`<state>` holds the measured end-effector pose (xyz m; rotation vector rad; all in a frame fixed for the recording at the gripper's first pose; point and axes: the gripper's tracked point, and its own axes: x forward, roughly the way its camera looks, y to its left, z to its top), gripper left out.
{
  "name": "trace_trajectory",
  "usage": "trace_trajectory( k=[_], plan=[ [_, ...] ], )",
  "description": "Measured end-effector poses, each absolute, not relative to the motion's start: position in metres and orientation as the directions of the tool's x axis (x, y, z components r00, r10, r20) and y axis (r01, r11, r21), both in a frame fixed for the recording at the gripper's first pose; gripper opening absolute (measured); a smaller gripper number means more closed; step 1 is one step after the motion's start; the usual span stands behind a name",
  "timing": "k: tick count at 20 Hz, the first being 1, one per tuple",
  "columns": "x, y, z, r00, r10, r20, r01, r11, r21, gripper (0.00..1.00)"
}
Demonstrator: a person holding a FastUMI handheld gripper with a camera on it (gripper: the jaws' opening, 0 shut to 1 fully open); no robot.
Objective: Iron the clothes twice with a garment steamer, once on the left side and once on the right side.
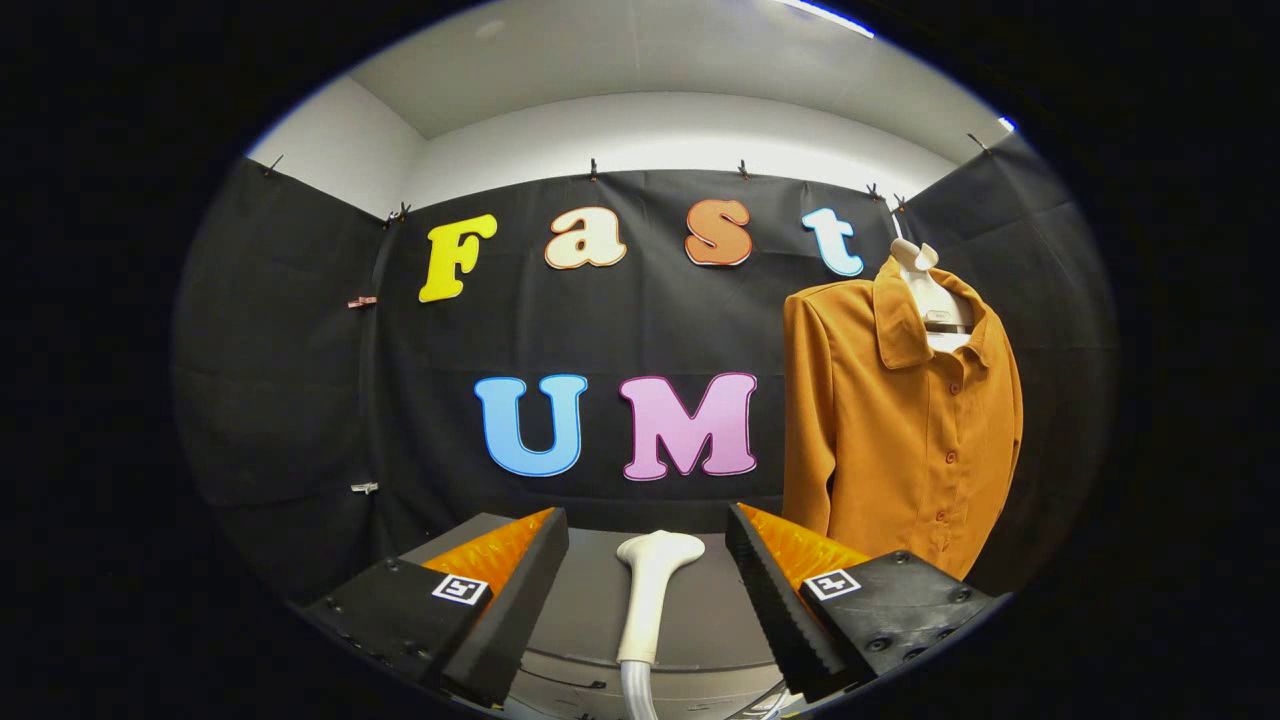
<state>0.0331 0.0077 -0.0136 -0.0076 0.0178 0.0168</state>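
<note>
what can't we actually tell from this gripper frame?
- Steamer: its hose and lower end are cut off low between the fingers; which way its steam face points is unclear.
- Gripper: open, fingers either side of the steamer without touching; how far in front of them it stands cannot be judged.
- Shirt: the hem is hidden behind the right finger; the back is out of sight.
- Hanger: mostly covered by the collar.

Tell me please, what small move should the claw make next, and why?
Probably close the claw on the steamer handle. The handle stands upright between the open fingers, with gaps on both sides, so nothing is gripped yet. The orange shirt hangs beyond, to the right, and cannot be steamed before that.
</note>
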Motion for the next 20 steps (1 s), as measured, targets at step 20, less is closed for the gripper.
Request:
trace_trajectory(
  k=[20],
  plan=[
    [0.116,0.007,-0.121,0.947,-0.009,-0.322,0.014,1.000,0.013,0.99]
  ],
)
